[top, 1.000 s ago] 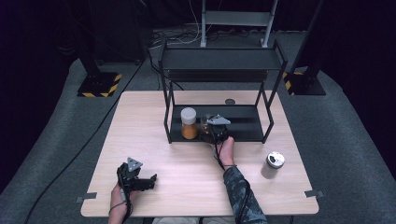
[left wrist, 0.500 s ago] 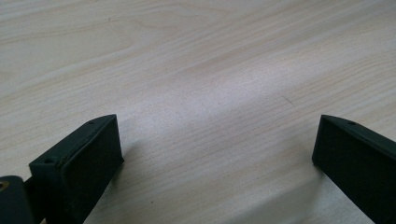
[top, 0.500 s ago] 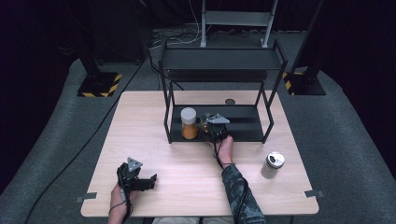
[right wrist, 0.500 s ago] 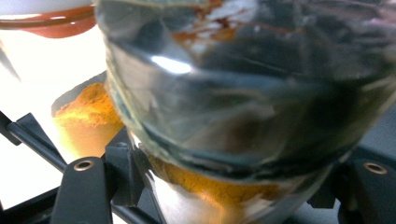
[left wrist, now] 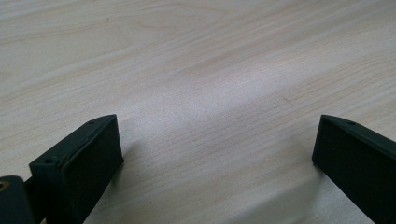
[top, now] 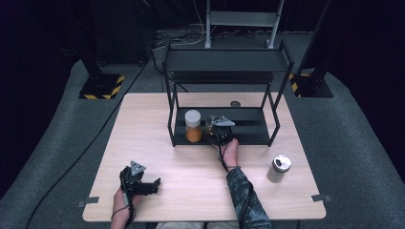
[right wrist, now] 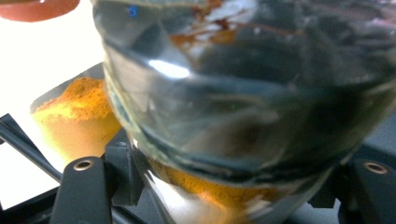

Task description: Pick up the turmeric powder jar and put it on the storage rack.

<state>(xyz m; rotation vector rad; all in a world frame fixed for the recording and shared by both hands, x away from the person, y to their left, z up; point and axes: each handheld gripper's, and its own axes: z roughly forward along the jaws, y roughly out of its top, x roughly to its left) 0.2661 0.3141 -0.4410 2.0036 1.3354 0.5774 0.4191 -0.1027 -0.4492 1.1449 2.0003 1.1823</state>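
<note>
Pale wood table (top: 157,119): carries a black metal 2-tier rack (top: 224,59); nothing on it has shifted over the last second.
Rack's lower shelf (top: 253,131): holds a white-lidded jar of orange powder (top: 193,126).
Right hand-held gripper (top: 215,130): reaches into the lower shelf, clenched on a clear glass jar with orange powder at its bottom (right wrist: 243,93), just beside the white-lidded one.
Change: none to speak of; hand and grip have held.
Meaning: the glass jar seems to be at its spot on the shelf, so letting go likely comes next; whether it rests on the shelf I cannot tell.
Left hand-held gripper (top: 154,183): lies on the table's near left, released and empty.
Silver-capped jar (top: 278,168): stands on the table's right, well apart.
</note>
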